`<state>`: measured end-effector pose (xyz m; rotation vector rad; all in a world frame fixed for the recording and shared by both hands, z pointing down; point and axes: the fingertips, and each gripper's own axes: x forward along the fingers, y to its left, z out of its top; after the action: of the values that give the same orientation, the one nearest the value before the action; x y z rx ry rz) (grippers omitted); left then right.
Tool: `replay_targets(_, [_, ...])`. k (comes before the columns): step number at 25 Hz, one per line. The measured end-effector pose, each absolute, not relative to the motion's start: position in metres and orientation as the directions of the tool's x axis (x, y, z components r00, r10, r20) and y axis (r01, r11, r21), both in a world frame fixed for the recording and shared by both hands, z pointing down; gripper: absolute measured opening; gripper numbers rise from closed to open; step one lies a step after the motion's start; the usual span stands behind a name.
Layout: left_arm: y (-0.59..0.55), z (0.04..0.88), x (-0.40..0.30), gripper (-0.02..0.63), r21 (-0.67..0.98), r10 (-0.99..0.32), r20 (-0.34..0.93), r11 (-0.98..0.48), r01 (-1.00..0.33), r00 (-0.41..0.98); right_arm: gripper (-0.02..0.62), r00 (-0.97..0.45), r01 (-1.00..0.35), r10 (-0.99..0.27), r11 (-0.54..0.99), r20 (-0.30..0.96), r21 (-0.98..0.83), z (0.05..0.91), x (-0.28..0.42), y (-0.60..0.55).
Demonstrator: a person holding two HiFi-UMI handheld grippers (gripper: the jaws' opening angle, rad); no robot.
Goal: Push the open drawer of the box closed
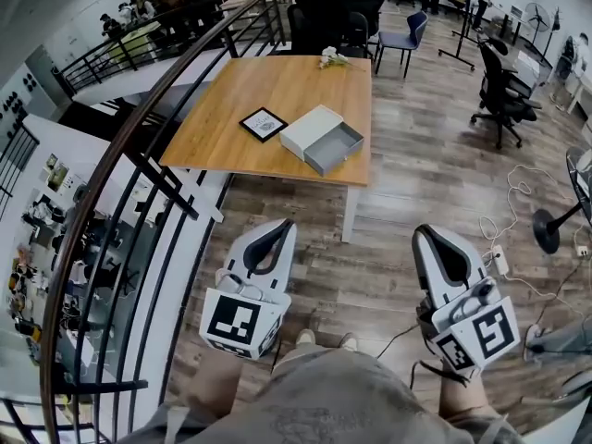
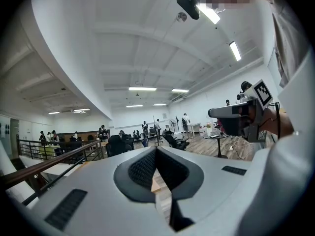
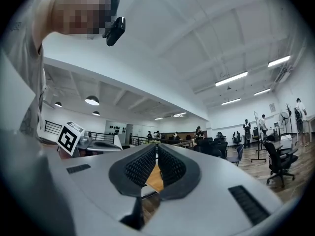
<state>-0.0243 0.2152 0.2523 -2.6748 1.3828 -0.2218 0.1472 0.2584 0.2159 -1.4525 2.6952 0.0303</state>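
On the wooden table (image 1: 240,91) lies a white box (image 1: 309,128), its grey drawer (image 1: 337,147) pulled out toward the table's near right corner. Both grippers hang low in front of the person's body, well short of the table. My left gripper (image 1: 287,225) is shut with nothing in it; its dark pads (image 2: 142,168) meet at the tip. My right gripper (image 1: 422,232) is shut and empty too, with its pads (image 3: 140,165) touching. A sliver of the table shows between the jaws in both gripper views. The box is not visible in either gripper view.
A black-framed square card (image 1: 263,124) lies left of the box, and small flowers (image 1: 331,58) sit at the table's far edge. A curved black railing (image 1: 139,155) runs along the left. Office chairs (image 1: 499,95), a floor fan (image 1: 555,220) and cables (image 1: 504,248) stand to the right.
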Motion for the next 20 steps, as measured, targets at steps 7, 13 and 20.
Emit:
replay_targets(7, [0.221,0.255,0.004,0.015,-0.189,-0.826,0.089,-0.563,-0.804,0.557,0.161,-0.554,-0.83,-0.83,0.556,-0.065,-0.035,0.228,0.181,0.261])
replay_targets(13, [0.218,0.267,0.016,0.015,-0.193,-0.834,0.118,-0.551,-0.812,0.538,0.161,-0.583,-0.811,-0.812,0.584,-0.031,-0.045,0.248,0.196,0.261])
replay_targets(20, [0.197,0.282,0.025,0.015,-0.203,-0.836,0.126,-0.548,-0.811,0.534,0.161,-0.596,-0.802,-0.803,0.596,0.004,-0.044,0.271,0.201,0.235])
